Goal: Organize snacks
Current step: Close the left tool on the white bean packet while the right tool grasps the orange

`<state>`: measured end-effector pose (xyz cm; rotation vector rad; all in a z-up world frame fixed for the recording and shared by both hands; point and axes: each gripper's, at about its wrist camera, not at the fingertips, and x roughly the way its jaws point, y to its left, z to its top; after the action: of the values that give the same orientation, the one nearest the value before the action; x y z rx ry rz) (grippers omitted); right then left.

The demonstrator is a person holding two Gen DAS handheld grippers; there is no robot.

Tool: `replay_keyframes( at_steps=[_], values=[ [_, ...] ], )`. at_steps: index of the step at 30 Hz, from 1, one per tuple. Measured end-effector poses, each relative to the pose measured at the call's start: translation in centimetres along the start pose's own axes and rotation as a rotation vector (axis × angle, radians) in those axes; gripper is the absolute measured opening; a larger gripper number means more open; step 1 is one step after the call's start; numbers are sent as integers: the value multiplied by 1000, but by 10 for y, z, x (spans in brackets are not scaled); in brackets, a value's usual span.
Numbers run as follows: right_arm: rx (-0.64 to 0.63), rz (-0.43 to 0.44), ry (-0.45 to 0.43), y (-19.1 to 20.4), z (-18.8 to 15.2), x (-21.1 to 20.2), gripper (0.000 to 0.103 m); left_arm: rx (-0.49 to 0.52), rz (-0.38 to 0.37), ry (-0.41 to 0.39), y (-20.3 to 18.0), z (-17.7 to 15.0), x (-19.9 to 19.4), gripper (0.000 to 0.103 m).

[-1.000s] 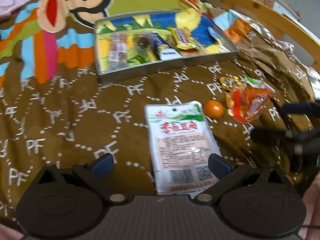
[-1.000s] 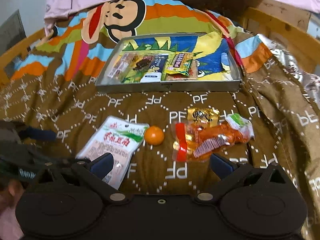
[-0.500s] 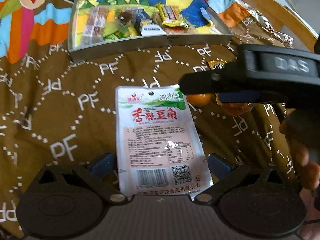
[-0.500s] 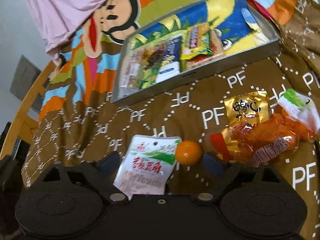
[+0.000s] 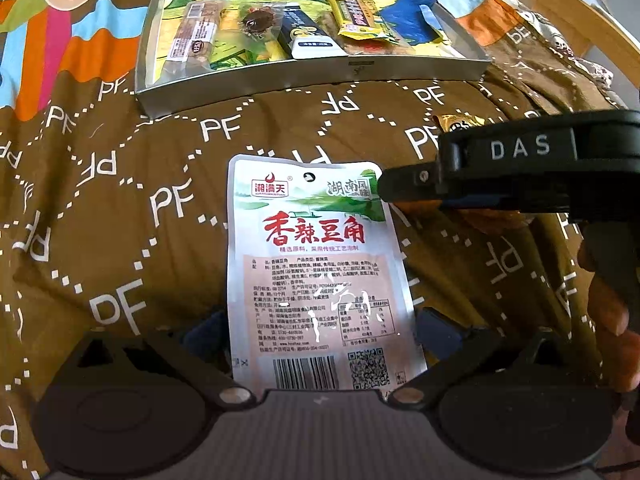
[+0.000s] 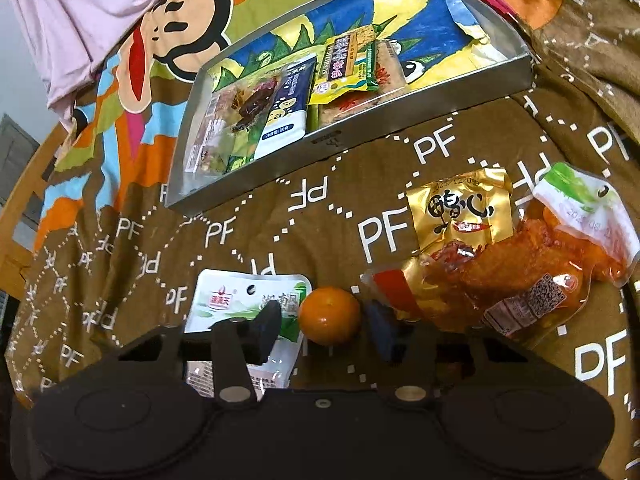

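A white snack pouch with red characters (image 5: 320,264) lies on the brown bedspread between the fingers of my open left gripper (image 5: 320,326); its blue pads sit on either side of the pouch's lower half. My open right gripper (image 6: 326,330) straddles a small orange (image 6: 329,314), pads close to each side, not touching. The pouch's top also shows in the right wrist view (image 6: 240,304). The right gripper crosses the left wrist view (image 5: 500,172) and hides the orange there. A metal tray (image 5: 320,76) holding several snack packets stands behind.
A gold packet (image 6: 464,208) and an orange chicken-wing pack (image 6: 520,280) lie right of the orange. A small green-and-white packet (image 6: 584,204) overlaps the pack. A wooden bed rail (image 5: 560,8) runs at the far right. A pink cloth (image 6: 100,8) lies beyond the tray.
Both grippers moved forward and down. The left one now has the pouch between its fingers; the right one closed in around the orange and narrowed its opening.
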<state>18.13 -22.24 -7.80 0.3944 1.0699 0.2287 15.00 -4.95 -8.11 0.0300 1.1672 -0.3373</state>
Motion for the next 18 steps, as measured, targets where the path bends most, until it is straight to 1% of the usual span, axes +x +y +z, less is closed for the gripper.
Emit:
replay_keyframes(
  at_steps=[4,8,10,12,14,16,18],
  values=[
    [44,22,2,-6,1,-1,48,-39,-11,-24,0,2,-1,102],
    [48,26,3,-6,1,-1,49,-91,-17,-28,4,5,2,102],
    [46,26,4,-6,1,-1,50,-89,-5,-22,2,6,6,102],
    [36,20,3,-5,0,-1,49,-44,18,-11,-2,7,10,102],
    [17,6,-1,-1,-2,-1,47,-15,30,-17,-4,5,11,101],
    [-9,-22,-6,2,-3,-1,38,-16,33,-24,-3,4,8,97],
    [-15,-23,-8,2,-4,-2,36,-26,28,-28,-1,3,5,94]
  ],
)
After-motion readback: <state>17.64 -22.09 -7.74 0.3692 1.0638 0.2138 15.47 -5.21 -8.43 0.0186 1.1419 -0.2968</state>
